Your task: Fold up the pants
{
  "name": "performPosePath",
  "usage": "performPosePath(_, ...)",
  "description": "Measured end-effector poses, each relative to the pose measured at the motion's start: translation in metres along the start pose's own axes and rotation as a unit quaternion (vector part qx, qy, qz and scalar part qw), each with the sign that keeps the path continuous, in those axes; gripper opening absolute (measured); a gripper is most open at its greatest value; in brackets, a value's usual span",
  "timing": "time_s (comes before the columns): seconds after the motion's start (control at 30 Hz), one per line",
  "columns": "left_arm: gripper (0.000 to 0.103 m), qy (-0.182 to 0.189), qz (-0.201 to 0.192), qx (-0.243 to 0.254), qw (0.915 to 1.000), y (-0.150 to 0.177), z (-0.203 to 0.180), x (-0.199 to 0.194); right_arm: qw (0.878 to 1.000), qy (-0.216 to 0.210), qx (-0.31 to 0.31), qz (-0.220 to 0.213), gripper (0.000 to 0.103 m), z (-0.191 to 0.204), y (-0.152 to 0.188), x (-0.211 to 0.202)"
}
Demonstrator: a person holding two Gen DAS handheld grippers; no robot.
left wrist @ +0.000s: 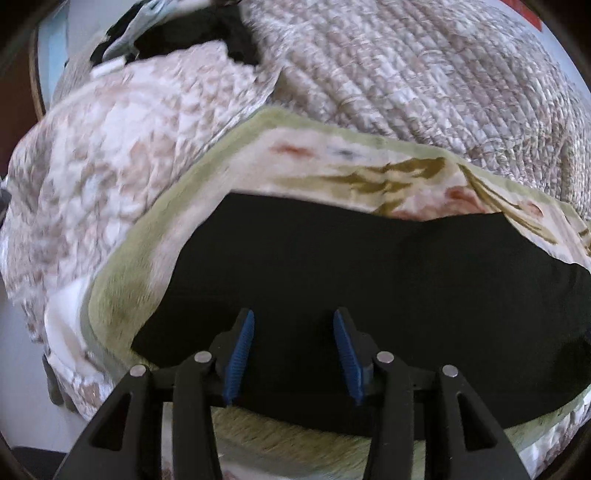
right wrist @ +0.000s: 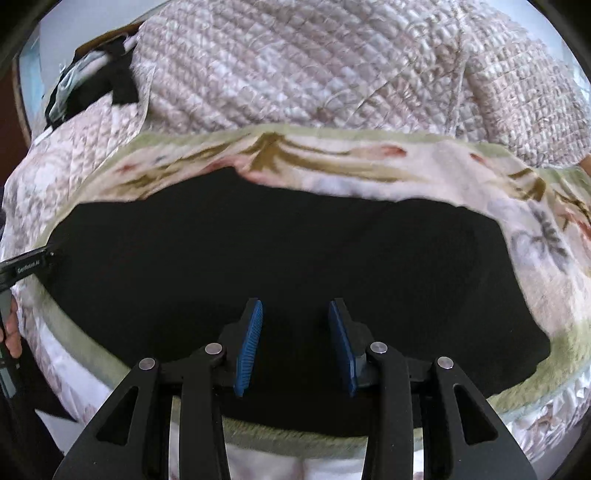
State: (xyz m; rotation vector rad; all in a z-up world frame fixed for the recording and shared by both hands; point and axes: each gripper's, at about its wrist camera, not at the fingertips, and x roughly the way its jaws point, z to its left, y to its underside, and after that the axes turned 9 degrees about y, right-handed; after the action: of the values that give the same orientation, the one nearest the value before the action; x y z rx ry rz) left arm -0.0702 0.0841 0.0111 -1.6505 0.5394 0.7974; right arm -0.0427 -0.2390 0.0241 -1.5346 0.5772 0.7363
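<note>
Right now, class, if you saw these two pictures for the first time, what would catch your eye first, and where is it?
The black pants dominate, spread across the floral blanket, which lies on a quilted bedspread. Next come each gripper's blue pads: the left gripper and right gripper hang open over the dark cloth.

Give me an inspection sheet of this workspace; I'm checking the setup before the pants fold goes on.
Surface: floral blanket with green border, spread over a quilted bedspread.
Job's things: black pants lying flat on the blanket.
Clutter: dark and pale cloth pile at far left.
Grippers: left gripper open over the pants; right gripper open, holding nothing.
Cables: nothing seen.
Surroundings: wooden frame edge at far left; rest unclear.
</note>
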Motion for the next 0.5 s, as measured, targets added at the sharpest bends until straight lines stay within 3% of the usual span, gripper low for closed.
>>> performPosePath(0.13, 0.053, 0.001, -0.009, -0.011, 0.9999, 0.002, 0.013, -0.008, 1.0, 0.004, -0.006, 0.007, 0.038, 0.001, 0.002, 0.003)
performPosePath(0.5, 0.053, -0.017, -0.022, -0.104, 0.9942, -0.003, 0.081, -0.017, 1.0, -0.025, 0.013, -0.003, 0.038, 0.003, 0.003, -0.001)
